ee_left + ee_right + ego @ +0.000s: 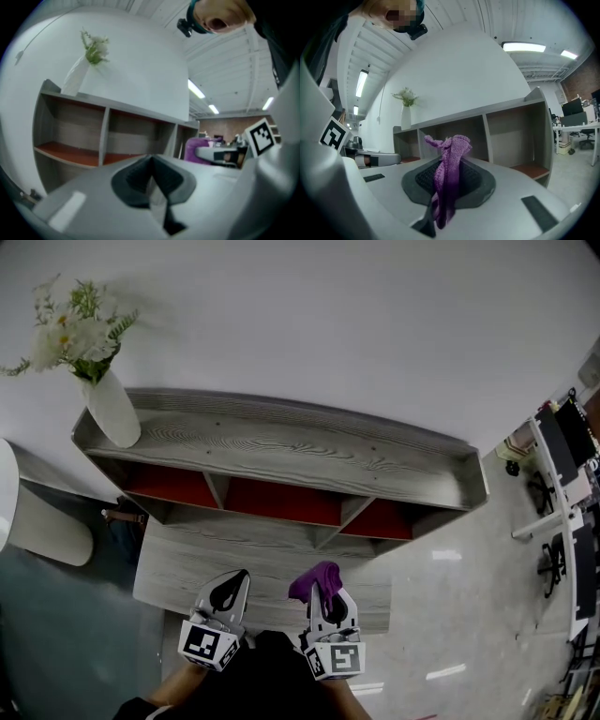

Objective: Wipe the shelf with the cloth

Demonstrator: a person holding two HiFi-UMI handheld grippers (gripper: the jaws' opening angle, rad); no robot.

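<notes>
A grey wood-grain shelf unit (281,448) with red-floored compartments stands against the white wall. My right gripper (325,594) is shut on a purple cloth (316,579), which bunches out above its tips; the same cloth (449,173) hangs pinched between the dark pads in the right gripper view. My left gripper (228,591) is beside it, shut with nothing in it. Both hover near me, over the unit's lower front ledge (187,559), short of the compartments. In the left gripper view the shelf (103,136) lies ahead, with the cloth (193,149) at right.
A white vase with flowers (98,381) stands on the shelf top at its left end. A white rounded seat (47,521) is on the left. Desks with monitors and chairs (562,493) fill the right across a glossy floor.
</notes>
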